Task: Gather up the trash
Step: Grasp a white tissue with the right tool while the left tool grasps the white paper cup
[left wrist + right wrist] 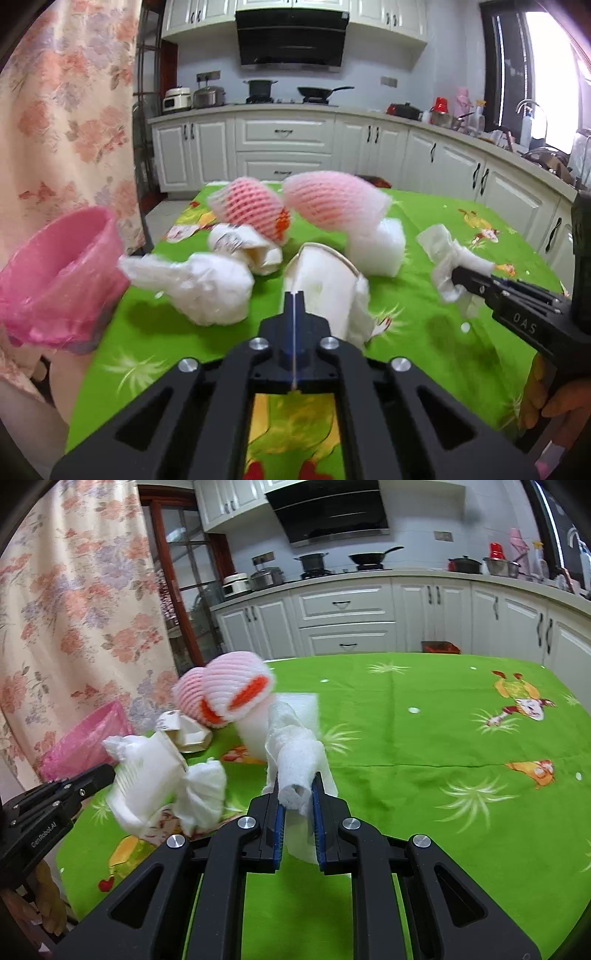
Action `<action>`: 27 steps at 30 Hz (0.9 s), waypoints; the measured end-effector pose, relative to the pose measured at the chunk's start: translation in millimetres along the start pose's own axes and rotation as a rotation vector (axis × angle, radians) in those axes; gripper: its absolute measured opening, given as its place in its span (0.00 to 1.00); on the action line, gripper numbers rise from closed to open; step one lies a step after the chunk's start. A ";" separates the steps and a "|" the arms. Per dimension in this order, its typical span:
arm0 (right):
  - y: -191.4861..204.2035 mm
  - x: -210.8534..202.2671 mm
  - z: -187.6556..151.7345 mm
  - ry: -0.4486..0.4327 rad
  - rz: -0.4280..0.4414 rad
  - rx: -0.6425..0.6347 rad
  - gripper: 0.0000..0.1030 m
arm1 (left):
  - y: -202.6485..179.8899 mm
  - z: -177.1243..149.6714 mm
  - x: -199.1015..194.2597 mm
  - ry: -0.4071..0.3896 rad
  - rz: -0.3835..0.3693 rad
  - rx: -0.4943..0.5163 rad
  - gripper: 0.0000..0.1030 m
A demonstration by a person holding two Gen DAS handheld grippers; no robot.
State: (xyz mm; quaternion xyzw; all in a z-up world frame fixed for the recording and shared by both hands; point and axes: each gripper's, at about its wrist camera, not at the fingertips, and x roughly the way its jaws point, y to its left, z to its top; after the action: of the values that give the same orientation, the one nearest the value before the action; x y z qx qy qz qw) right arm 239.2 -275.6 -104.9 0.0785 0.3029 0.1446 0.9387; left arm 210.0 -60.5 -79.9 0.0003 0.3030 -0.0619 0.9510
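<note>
While the left tool (294,295) pinches the cup (325,280) above the desk (424,738) and the right tool (297,794) clamps foam (295,771), the bin (59,280) sits leftward, nearer the left hand.

A kitchen lies ahead of the tongs. White panelled cabinets (284,144) with dark handles run along the far wall and turn down the right side under a pale countertop (369,112). Straight beyond the tong tips a black range hood (291,37) hangs between white upper cupboards, over a hob carrying a dark pot (260,88) and a black frying pan (321,92). Left of these stand a steel pot (208,96) and a white cooker (176,99). Far right, a window (546,74) glows with daylight above a tap (524,107). A floral curtain (66,110) hangs at the left, beside a red-brown glazed door (184,572). The wall is pale tile.
</note>
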 end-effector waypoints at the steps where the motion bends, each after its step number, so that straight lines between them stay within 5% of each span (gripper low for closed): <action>1: 3.6 0.4 -0.2 0.003 0.008 -0.008 0.14 | 1.7 -3.3 -2.6 0.013 0.000 -0.003 0.00; 5: 18.6 -0.9 -2.7 0.007 0.028 -0.040 0.14 | 7.2 -13.7 -6.4 0.043 -0.001 0.002 0.07; 6: 20.7 -1.4 -3.4 0.009 0.029 -0.044 0.14 | 8.9 -14.5 -5.2 0.044 0.005 -0.004 0.15; 8: 21.7 -1.9 -3.3 0.010 0.027 -0.044 0.14 | 13.4 -12.2 -5.1 0.025 0.013 -0.031 0.54; 10: 22.2 -3.2 -3.2 0.010 0.021 -0.043 0.14 | 17.6 -9.0 -4.0 0.008 0.027 -0.049 0.62; 21: 33.2 5.3 -3.6 0.035 0.017 -0.065 0.14 | 31.3 -11.6 53.4 0.133 0.013 -0.038 0.62; 27: 42.8 5.6 -5.6 0.028 0.025 -0.094 0.14 | 24.8 -16.8 57.8 0.130 0.004 0.005 0.36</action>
State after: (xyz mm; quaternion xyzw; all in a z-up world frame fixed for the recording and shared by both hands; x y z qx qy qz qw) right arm 230.6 -233.0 -102.3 0.0363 0.3080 0.1716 0.9351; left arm 250.0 -42.0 -127.9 0.0073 0.3640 -0.0605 0.9294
